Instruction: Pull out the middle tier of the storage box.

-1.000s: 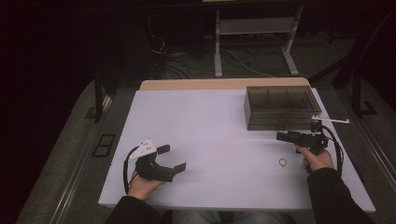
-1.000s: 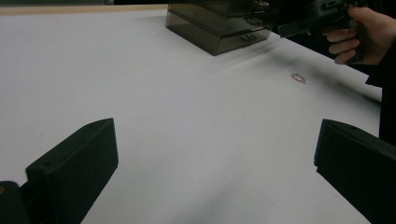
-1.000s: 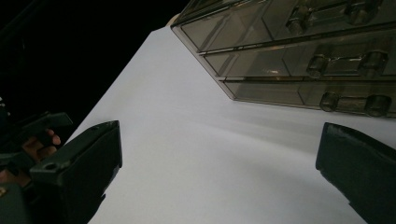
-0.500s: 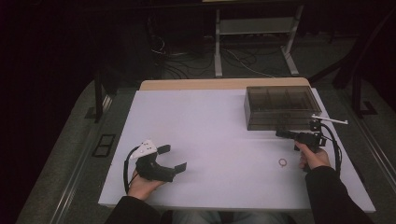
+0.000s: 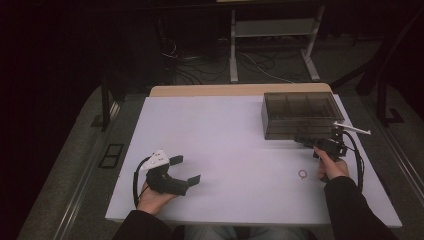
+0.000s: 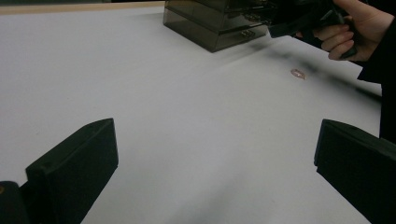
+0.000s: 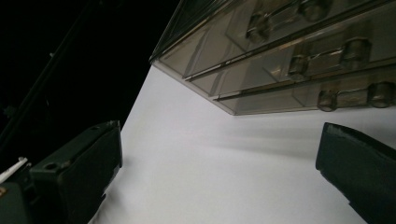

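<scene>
2 grippers are out. The right gripper [image 5: 303, 141] has edged from beside the small ring [image 5: 302, 174] up to the front of the smoked plastic drawer box [image 5: 298, 114] at the table's [image 5: 225, 130] far right, jaws spread wide and empty, likely lining up on a drawer handle [image 7: 350, 97]. The left gripper [image 5: 186, 170] rests unclenched, near-left.

Black grippers [image 5: 187, 169], looped cables, dark sleeves
</scene>
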A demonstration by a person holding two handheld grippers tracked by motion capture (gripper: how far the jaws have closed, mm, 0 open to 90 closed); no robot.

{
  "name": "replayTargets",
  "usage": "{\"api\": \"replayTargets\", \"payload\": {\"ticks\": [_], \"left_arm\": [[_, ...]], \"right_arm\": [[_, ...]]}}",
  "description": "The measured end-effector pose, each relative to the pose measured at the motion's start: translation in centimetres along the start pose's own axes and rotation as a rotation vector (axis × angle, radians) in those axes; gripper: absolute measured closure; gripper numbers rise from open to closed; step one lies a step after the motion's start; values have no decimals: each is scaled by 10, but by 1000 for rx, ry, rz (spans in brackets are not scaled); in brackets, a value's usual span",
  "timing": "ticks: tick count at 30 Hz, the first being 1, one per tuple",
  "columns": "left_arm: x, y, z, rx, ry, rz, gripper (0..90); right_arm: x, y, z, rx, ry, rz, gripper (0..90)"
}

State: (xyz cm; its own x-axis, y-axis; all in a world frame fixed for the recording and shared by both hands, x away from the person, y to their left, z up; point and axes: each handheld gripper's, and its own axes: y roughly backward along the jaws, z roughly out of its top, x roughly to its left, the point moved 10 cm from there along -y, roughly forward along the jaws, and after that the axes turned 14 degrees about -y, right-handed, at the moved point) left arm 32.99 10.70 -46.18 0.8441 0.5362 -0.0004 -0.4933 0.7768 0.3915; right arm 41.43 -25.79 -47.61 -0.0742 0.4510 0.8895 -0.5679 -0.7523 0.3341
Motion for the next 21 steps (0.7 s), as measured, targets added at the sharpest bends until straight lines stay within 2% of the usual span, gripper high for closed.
{"api": "replayTargets", "payload": {"ticks": [5, 8, 9, 12, 14, 18, 19, 21], "left_arm": [[0, 0, 0, 1, 1, -2, 0], [0, -1, 0, 3, -1, -3, 0], [0, -1, 0, 3, -1, -4, 0], [0, -1, 0, 5, 0, -4, 0], [0, -1, 0, 5, 1, -4, 0], [0, -1, -1, 7, 0, -6, 0], [-1, -1, -1, 8, 1, -7, 0], [-1, -1, -1, 12, -1, -8, 0]], "right_arm": [[-3, 1, 5, -24, -29, 1, 0], [-4, 2, 7, -38, -63, 4, 0], [-6, 2, 9, -52, -56, -1, 0], [-8, 3, 11, -64, -113, -6, 0], [-11, 3, 14, -83, -115, -11, 0], [-9, 4, 18, -108, -149, 17, 27], [-10, 3, 20, -125, -139, 23, 27], [-11, 4, 20, -130, -151, 6, 27]]}}
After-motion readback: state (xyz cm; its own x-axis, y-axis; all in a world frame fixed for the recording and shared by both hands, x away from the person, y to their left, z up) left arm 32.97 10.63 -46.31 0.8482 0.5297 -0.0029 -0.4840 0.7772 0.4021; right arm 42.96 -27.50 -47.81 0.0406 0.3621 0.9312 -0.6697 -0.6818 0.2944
